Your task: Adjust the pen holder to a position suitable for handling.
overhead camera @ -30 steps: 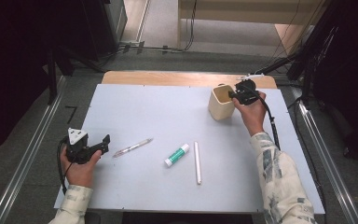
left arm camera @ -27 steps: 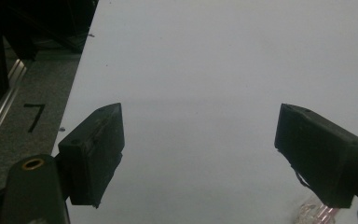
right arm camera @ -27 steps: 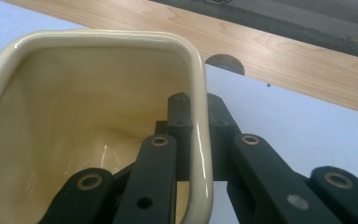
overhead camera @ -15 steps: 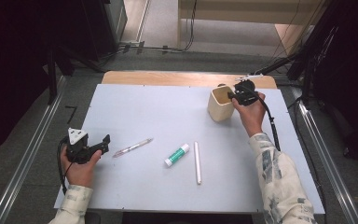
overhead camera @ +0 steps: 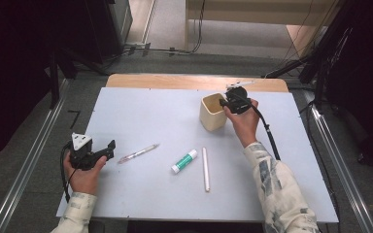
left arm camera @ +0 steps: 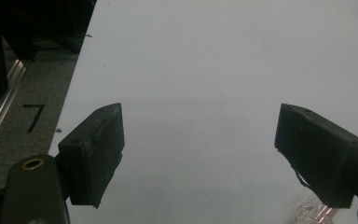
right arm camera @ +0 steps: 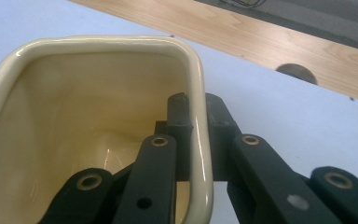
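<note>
The cup [overhead camera: 212, 112] has slid slightly left, right gripper [overhead camera: 227, 101] clamped on its wall; left gripper [overhead camera: 108, 147] gapes idle. Next, probably setting it down.

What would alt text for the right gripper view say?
The right gripper is clamped on the wall of a cream square cup, one black jaw inside and one outside. Behind lie the pale tabletop and a wooden strip.

Dim overall; high view goes near-black at left and right edges, white table [overhead camera: 175, 121] evenly lit, soft shadows. Left gripper view murky, soft. Glare streaks on cream cup [right arm camera: 200, 116] rim, lower frame.
</note>
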Demonstrator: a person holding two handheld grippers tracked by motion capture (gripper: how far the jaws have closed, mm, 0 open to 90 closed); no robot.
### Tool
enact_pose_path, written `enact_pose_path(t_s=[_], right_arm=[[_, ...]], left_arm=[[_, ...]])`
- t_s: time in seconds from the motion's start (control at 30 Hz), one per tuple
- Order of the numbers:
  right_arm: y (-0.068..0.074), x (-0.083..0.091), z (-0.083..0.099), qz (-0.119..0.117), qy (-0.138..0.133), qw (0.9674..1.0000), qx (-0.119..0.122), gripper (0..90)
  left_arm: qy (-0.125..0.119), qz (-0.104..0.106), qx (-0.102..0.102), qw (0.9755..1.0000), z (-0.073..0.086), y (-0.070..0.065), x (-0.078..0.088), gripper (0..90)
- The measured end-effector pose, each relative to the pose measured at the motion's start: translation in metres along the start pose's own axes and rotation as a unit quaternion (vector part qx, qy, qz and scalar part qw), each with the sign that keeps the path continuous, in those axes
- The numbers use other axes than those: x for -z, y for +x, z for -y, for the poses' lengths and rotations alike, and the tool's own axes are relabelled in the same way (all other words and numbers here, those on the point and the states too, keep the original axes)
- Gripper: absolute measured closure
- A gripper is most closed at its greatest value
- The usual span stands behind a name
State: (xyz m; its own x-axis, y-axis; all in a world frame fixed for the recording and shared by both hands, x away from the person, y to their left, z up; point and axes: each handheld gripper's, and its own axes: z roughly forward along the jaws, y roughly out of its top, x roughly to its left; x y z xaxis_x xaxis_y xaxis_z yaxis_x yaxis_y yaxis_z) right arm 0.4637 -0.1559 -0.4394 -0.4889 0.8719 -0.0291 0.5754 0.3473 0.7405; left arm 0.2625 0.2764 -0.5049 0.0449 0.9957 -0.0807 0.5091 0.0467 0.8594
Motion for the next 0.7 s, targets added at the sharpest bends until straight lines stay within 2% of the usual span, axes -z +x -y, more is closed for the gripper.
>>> enact_pose_path(t_s=[0.07,0.1,0.27,0.43,0.7], right_arm=[[0.014,-0.004,-0.003,-0.01,-0.002,0.9999,0.001,81.0],[0.014,-0.004,-0.003,-0.01,-0.002,0.9999,0.001,81.0],[0.036,-0.013,-0.012,-0.016,-0.005,0.9998,0.013,80.8],[0.045,-0.017,-0.014,-0.024,-0.008,0.9995,0.017,80.8],[0.044,-0.017,-0.013,-0.03,-0.008,0.9995,0.009,79.2]], left_arm=[[0.0,-0.001,0.001,1.0,0.0,0.0,0.0,16.8],[0.0,-0.001,0.0,1.0,0.0,0.0,0.0,16.8],[0.0,0.0,-0.001,1.0,0.0,-0.001,-0.001,16.8],[-0.001,0.003,-0.002,1.0,0.0,-0.001,-0.001,16.8],[-0.002,0.003,-0.001,1.0,0.0,-0.001,0.0,16.8]])
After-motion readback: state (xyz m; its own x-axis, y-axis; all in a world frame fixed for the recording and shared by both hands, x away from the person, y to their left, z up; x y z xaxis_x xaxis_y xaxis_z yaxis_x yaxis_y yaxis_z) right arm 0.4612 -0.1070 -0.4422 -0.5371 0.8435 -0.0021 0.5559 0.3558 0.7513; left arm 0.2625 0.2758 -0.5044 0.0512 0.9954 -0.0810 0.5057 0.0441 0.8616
